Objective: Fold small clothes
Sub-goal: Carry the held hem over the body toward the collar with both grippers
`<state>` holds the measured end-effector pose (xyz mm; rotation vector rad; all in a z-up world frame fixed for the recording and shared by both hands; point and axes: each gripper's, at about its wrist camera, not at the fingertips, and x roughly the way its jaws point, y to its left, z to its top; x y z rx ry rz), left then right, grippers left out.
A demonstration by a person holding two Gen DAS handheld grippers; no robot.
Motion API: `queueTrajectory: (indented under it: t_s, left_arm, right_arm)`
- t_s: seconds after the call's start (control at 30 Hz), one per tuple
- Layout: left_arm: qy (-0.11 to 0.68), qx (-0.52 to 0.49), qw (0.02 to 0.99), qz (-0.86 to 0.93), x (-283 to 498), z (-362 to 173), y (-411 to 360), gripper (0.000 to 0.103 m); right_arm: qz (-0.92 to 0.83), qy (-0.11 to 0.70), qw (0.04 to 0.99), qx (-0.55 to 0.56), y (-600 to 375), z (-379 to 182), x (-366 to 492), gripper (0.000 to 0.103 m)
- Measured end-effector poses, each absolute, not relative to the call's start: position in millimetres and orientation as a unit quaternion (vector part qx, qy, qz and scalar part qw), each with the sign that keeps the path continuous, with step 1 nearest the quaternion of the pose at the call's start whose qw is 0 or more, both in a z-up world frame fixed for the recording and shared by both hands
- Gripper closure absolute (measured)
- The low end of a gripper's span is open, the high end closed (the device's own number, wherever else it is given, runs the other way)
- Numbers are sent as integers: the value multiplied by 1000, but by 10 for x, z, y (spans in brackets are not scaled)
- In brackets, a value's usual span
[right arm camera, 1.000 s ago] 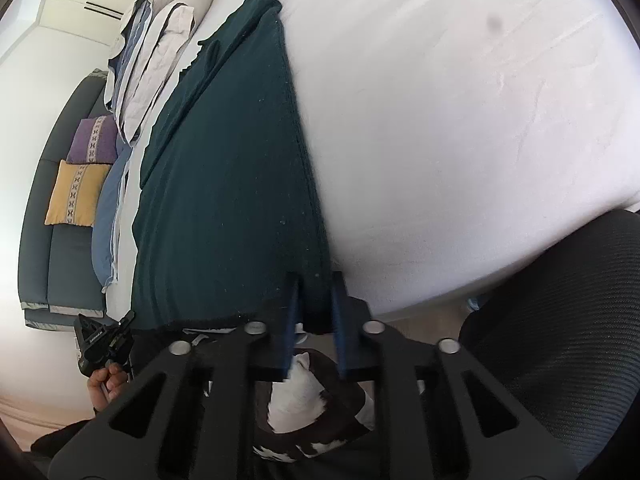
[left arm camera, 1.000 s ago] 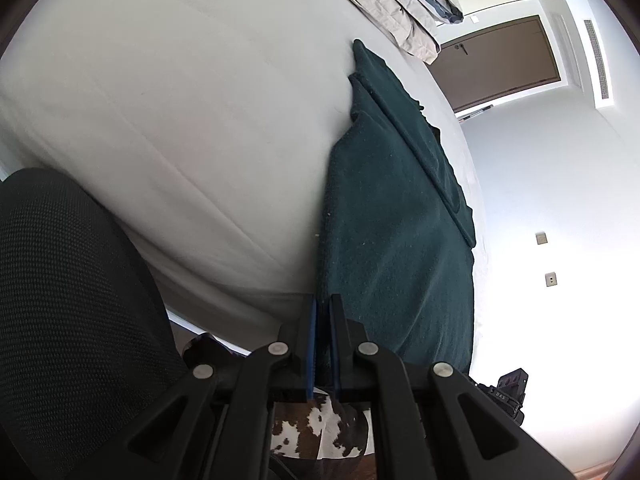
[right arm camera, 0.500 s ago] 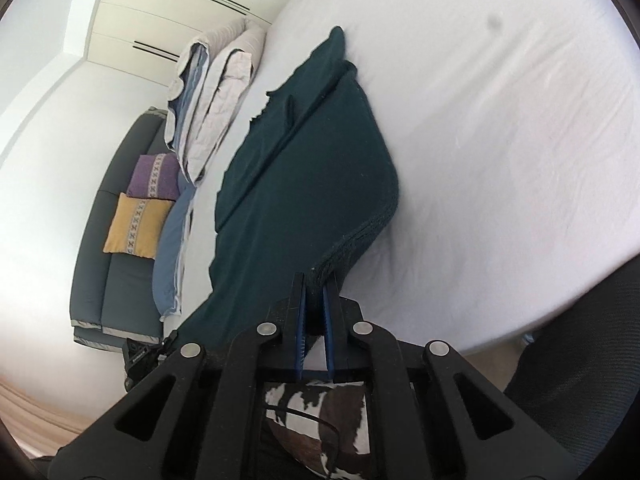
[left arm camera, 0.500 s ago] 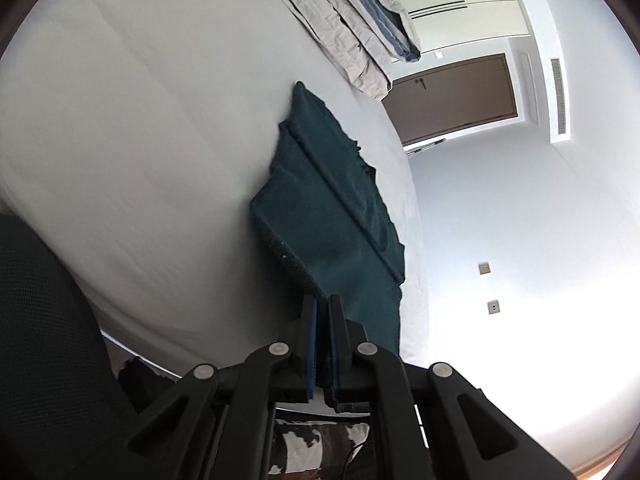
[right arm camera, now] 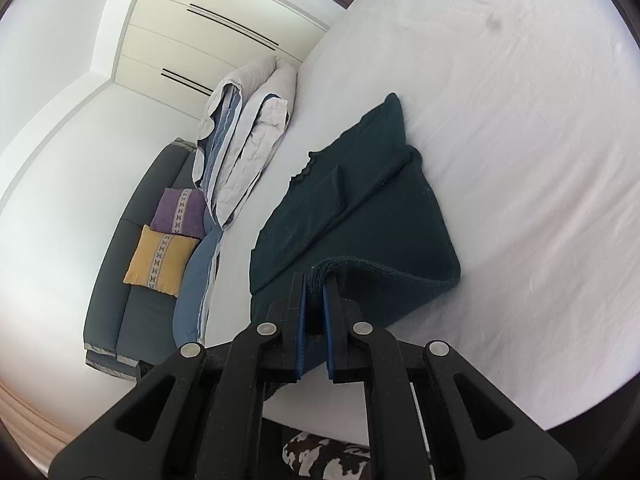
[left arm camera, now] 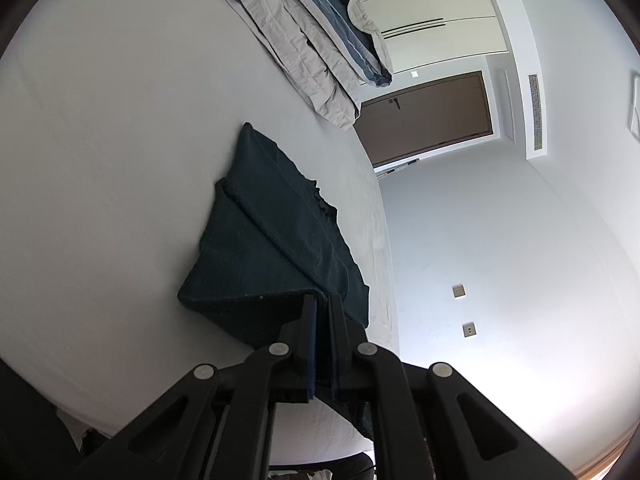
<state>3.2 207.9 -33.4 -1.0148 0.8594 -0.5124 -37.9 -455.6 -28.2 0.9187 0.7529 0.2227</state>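
A dark green knitted garment (left arm camera: 260,240) lies on the white bed (left arm camera: 100,140), its near hem lifted off the sheet. My left gripper (left arm camera: 323,300) is shut on one corner of that hem. In the right wrist view the same garment (right arm camera: 360,200) rises from the bed (right arm camera: 520,100) toward my right gripper (right arm camera: 317,280), which is shut on the other corner of the hem. The raised hem curls over the part that still lies flat. The garment's far end with its wavy edge rests on the sheet.
A folded grey and blue duvet (left arm camera: 312,32) lies at the bed's far side, also the duvet (right arm camera: 244,140) in the right view. A dark sofa (right arm camera: 132,260) with a purple cushion (right arm camera: 178,212) and a yellow cushion (right arm camera: 160,260) stands beyond. A brown door (left arm camera: 428,116) is in the wall.
Both grippers rose and moved over the bed with the garment's near hem, lifting it off the mattress edge so it curls over the rest. The black chair has dropped out of view.
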Motion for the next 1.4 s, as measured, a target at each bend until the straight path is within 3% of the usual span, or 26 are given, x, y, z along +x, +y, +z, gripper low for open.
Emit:
queueTrajectory:
  t_s: [0.5,1.3,1.4]
  left_arm:
    - [383,-460,768,-226,1286,-213,1862,97]
    - [446,-442,764,-149,3015,-922,1593,97]
    - [458,-427,767,-140,3132,-1016,1535,96]
  right_arm:
    - [59,344,850,395,-4815,-85,1142,96]
    - [-43,393,844,362,-5083,-1073,3506,96]
    - [-55,404,836,367,-5113,-1257,3650,92]
